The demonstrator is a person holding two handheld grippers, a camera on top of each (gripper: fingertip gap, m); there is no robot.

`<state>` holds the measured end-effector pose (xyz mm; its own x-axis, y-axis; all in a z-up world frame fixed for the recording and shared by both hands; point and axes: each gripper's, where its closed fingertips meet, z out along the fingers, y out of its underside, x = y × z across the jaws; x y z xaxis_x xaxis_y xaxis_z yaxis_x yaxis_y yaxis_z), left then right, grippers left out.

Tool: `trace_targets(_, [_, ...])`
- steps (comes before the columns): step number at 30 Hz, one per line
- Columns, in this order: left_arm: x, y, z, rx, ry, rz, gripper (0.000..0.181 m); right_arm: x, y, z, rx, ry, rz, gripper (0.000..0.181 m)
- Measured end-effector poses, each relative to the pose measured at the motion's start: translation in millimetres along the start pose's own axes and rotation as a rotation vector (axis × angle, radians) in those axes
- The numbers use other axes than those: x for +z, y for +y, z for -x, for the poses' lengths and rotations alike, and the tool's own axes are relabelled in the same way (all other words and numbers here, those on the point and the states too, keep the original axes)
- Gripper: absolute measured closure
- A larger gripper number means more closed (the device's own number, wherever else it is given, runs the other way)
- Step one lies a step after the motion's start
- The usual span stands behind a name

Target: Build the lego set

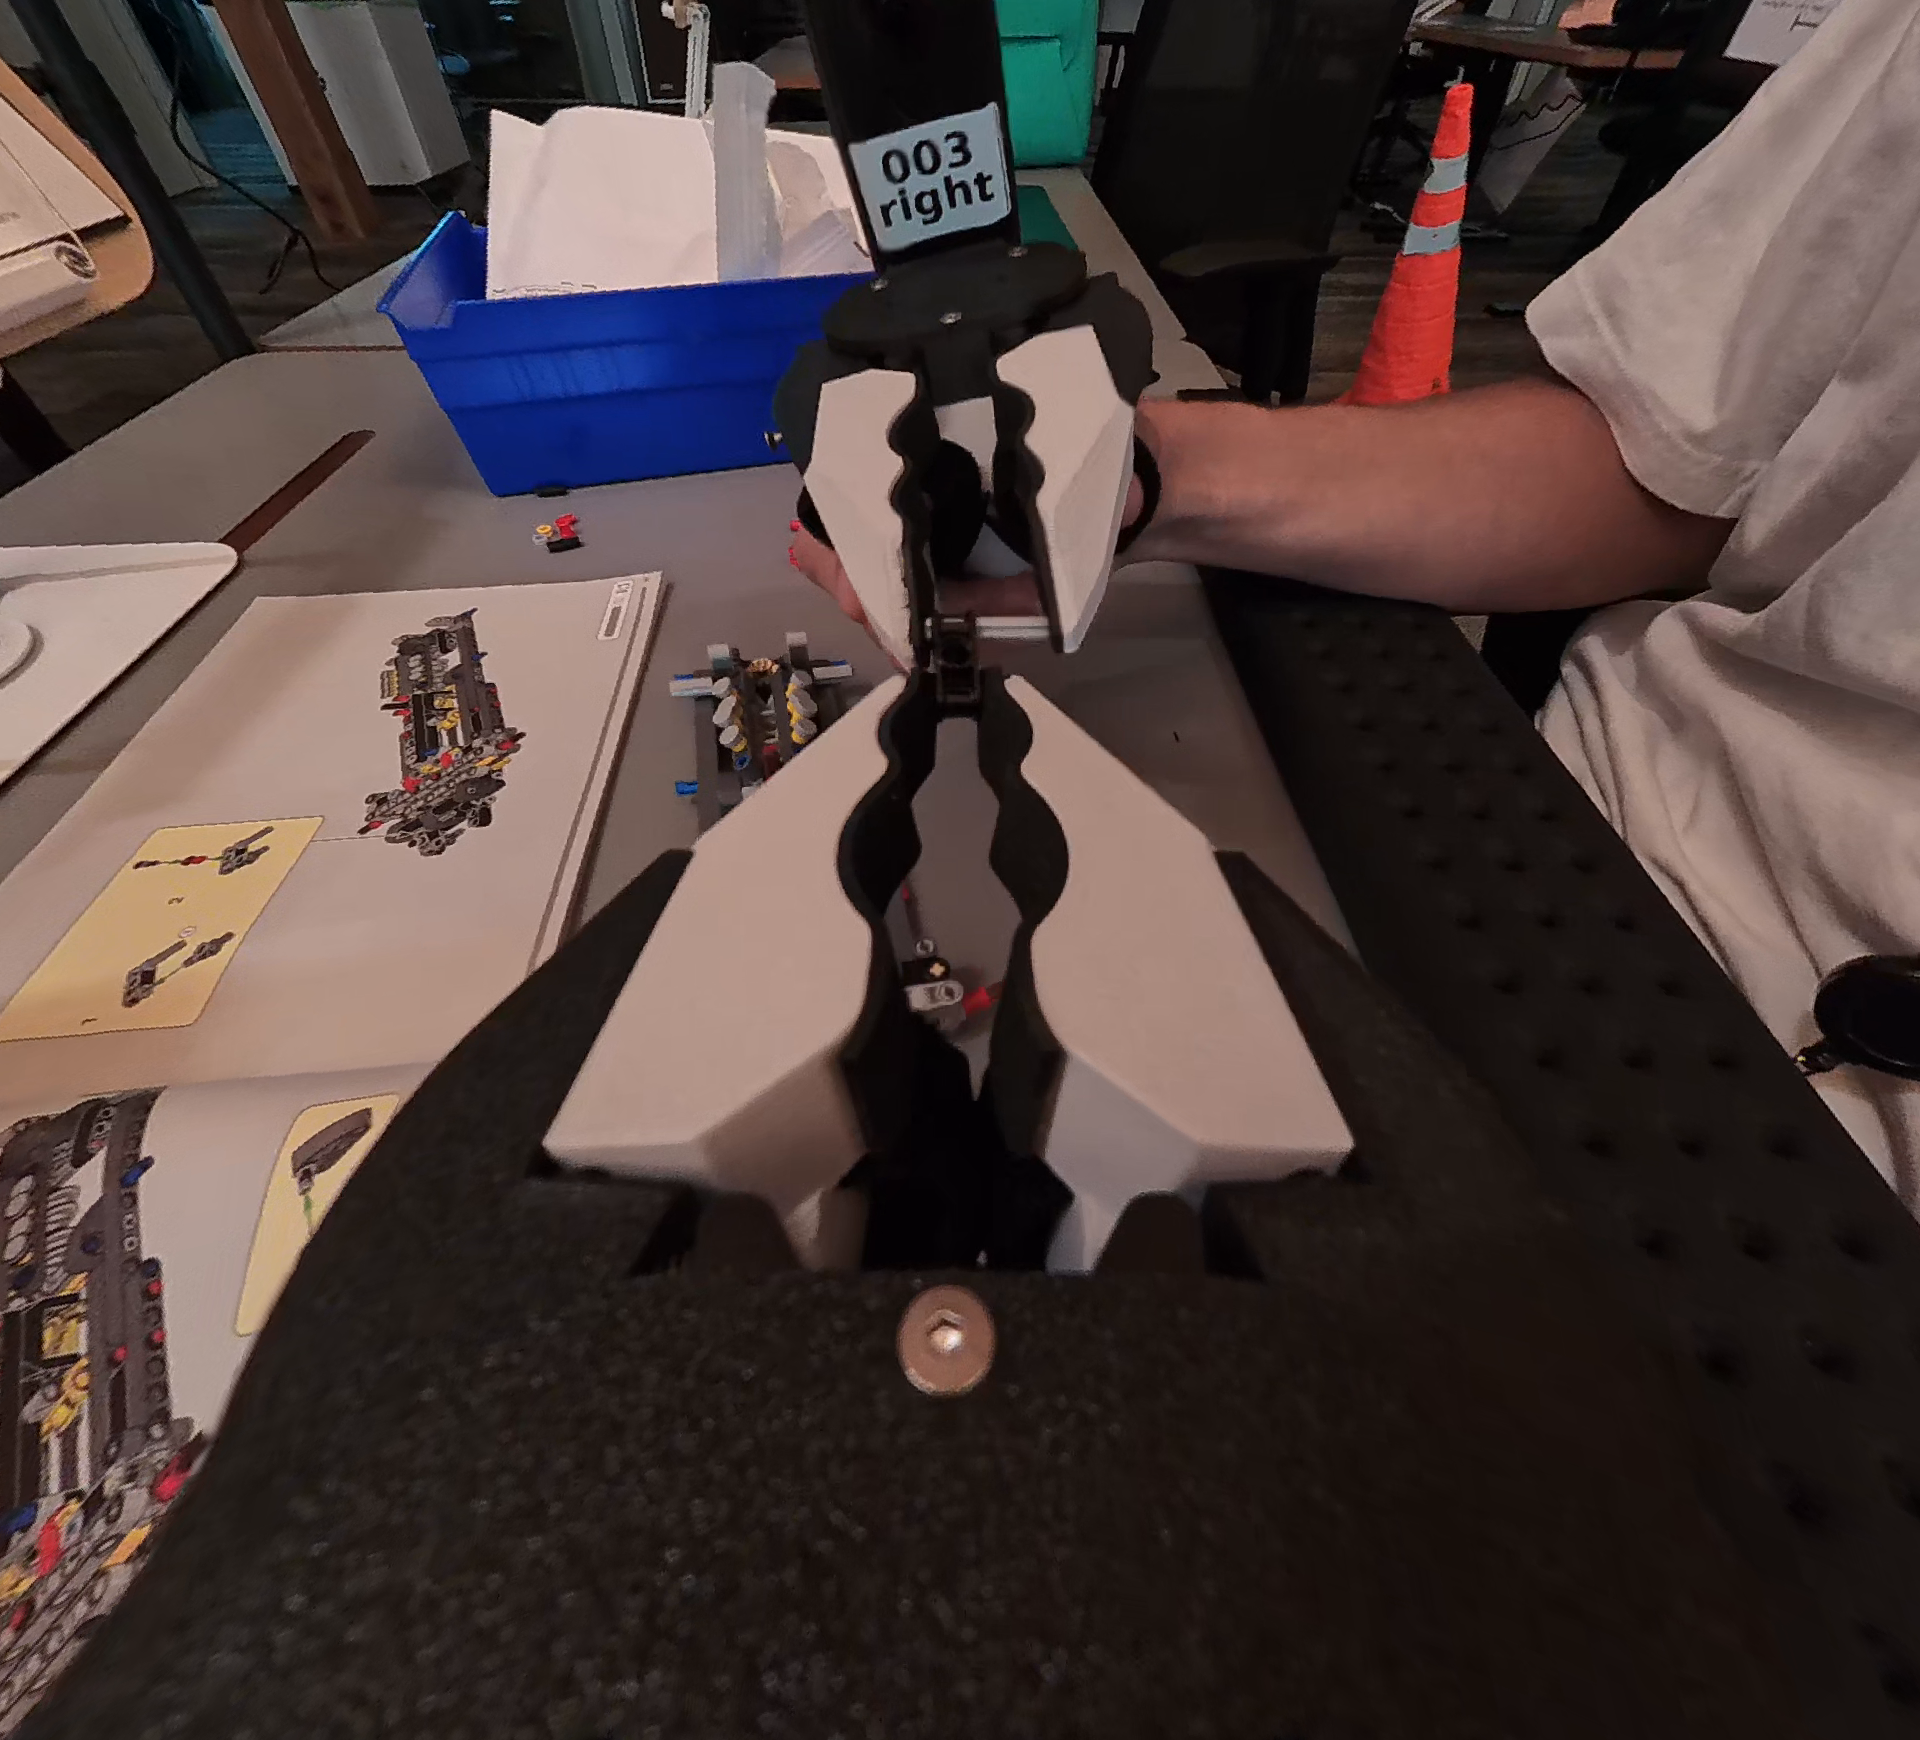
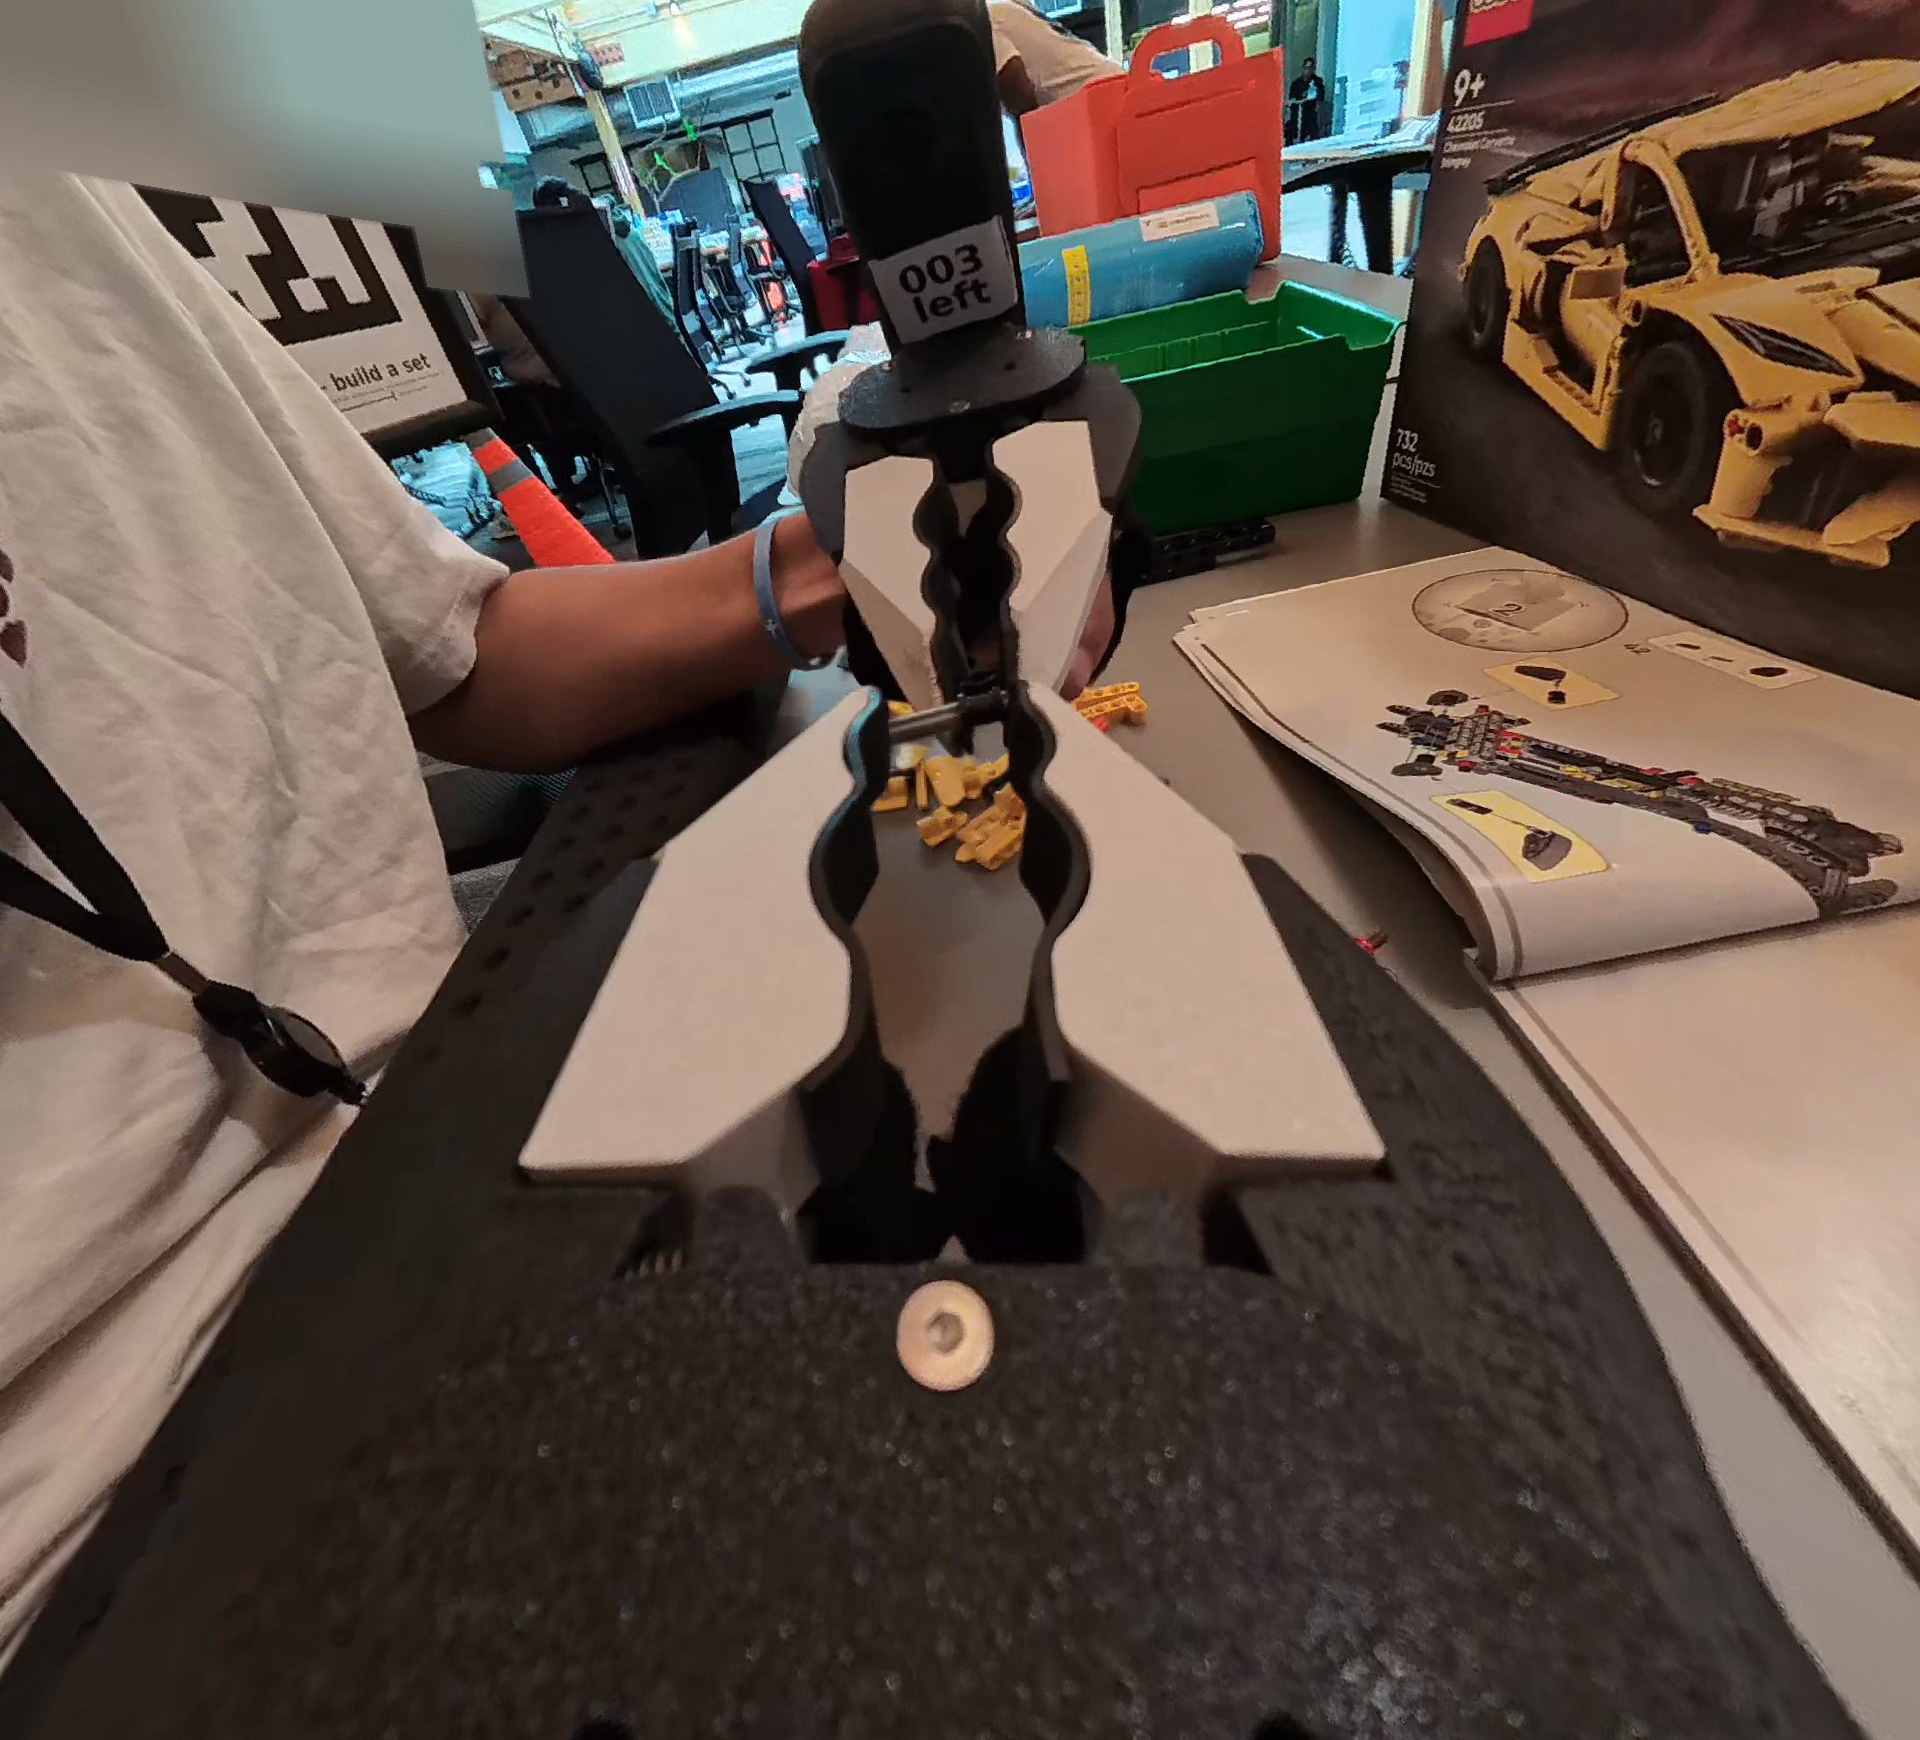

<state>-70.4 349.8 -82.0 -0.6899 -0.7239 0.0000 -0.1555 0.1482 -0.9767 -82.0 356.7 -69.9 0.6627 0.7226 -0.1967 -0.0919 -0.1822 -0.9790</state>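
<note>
- While my two grippers meet tip to tip above the table (image 1: 1195, 755), my left gripper (image 1: 951, 682) has its jaws pinched on a small black connector (image 1: 954, 660).
- My right gripper (image 2: 951, 716) has its jaws clamped on a grey axle (image 2: 940, 714) running crosswise; in the left wrist view the right gripper (image 1: 971, 636) comes down from above and the axle (image 1: 1008, 628) sits against the connector's top.
- In the right wrist view the left gripper (image 2: 977, 688) faces me, the connector (image 2: 979, 691) dark at its tips. Whether axle is already seated in the connector: can't tell, too small and shadowed.
- Left view only: half-built chassis (image 1: 764, 714) on the table behind my fingers, partly hidden by them; blue bin (image 1: 603, 381) w/ white paper; a few loose bits (image 1: 558, 534) near the bin; small grey and red parts (image 1: 940, 989) seen through my finger gap, hard to make out.
- Right view only: pile of yellow pieces (image 2: 971, 802) under the tips, partly masked by my fingers; green bin (image 2: 1247, 402); set box (image 2: 1683, 215) w/ yellow car, cut off at the frame edge.
- Both views: open instruction booklet (image 1: 343, 807), also (image 2: 1621, 776), cut off at the edges each time.
- Person's forearms reach in from the sides; white shirt (image 2: 208, 755) fills one edge.
</note>
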Motion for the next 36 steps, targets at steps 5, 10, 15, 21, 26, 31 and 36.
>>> trace_targets(5, [1.6,-10.7,10.3,-0.063,-0.048,-0.059,0.175,-5.0,-12.3,-9.7,0.101,0.021,-0.089,0.159])
trace_targets(10, [2.6,-13.4,14.8,-0.082,-0.075,-0.073,0.175,-7.6,-15.6,-13.4,0.157,0.015,-0.124,0.159])
trace_targets(15, [0.8,-16.1,21.4,-0.093,-0.109,-0.103,0.174,-11.4,-15.9,-19.6,0.202,0.022,-0.139,0.159])
trace_targets(21, [-0.8,-15.7,21.7,-0.121,-0.084,-0.118,0.174,-11.0,-15.8,-20.2,0.247,0.000,-0.152,0.159])
trace_targets(26, [-1.9,-16.5,24.5,-0.130,-0.094,-0.130,0.175,-11.8,-17.8,-23.0,0.203,0.031,-0.167,0.159])
trace_targets(31, [-3.6,-13.5,28.3,-0.157,-0.099,-0.119,0.175,-18.0,-25.9,-27.0,0.161,0.068,-0.217,0.153])
trace_targets(36, [-4.2,-8.1,35.1,-0.162,-0.138,-0.089,0.175,-21.8,-28.3,-32.0,0.144,0.106,-0.233,0.152])
